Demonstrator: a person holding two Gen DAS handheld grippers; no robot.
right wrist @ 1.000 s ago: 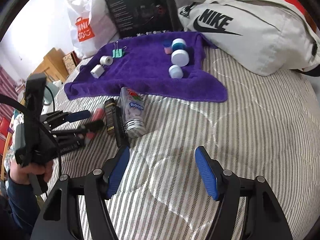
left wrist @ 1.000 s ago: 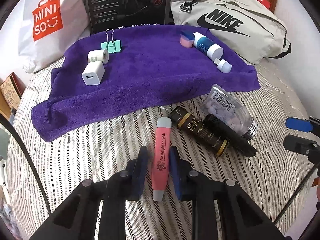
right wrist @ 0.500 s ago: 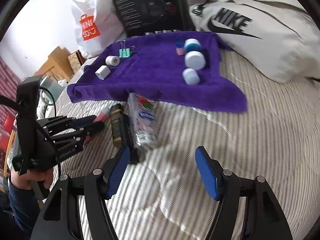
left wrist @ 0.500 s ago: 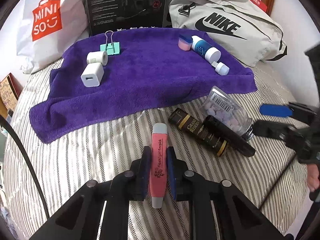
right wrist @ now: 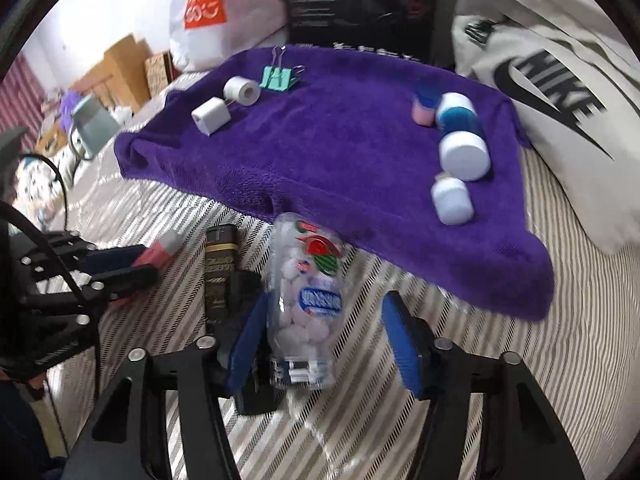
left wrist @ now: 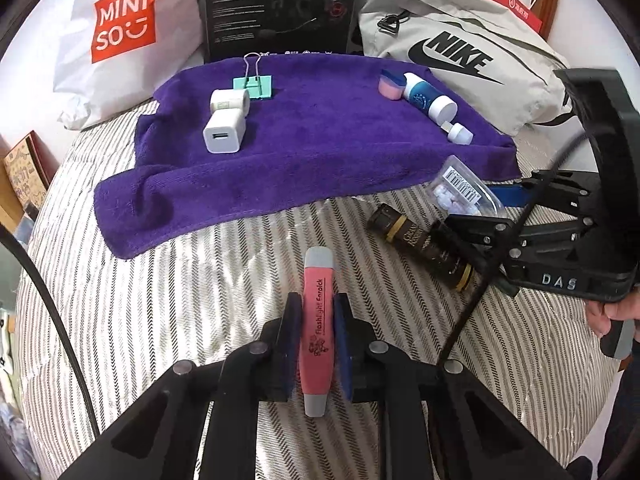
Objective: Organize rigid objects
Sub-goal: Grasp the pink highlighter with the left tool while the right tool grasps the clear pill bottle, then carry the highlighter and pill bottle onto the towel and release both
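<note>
My left gripper (left wrist: 317, 312) is shut on a pink flashlight earpick (left wrist: 316, 320) with grey ends, over the striped bedspread. My right gripper (right wrist: 324, 328) is open, its blue pads on either side of a clear candy bottle (right wrist: 306, 300) lying on the bed. That bottle also shows in the left wrist view (left wrist: 460, 192). A dark brown tube (right wrist: 219, 268) and a black tube (right wrist: 244, 292) lie just left of it. A purple towel (left wrist: 320, 136) lies beyond them.
On the towel: a white charger cube (left wrist: 224, 133), a tape roll (left wrist: 230, 100), a teal binder clip (left wrist: 254, 84), a pink cap (left wrist: 390, 88), a blue and white bottle (left wrist: 428, 98), a small white bottle (left wrist: 458, 133). Behind stand a Miniso bag (left wrist: 120, 32), a black box (left wrist: 280, 4), a Nike bag (left wrist: 460, 52).
My left gripper closed on the pink earpick. My right gripper moved forward and left until the candy bottle lay between its open pads.
</note>
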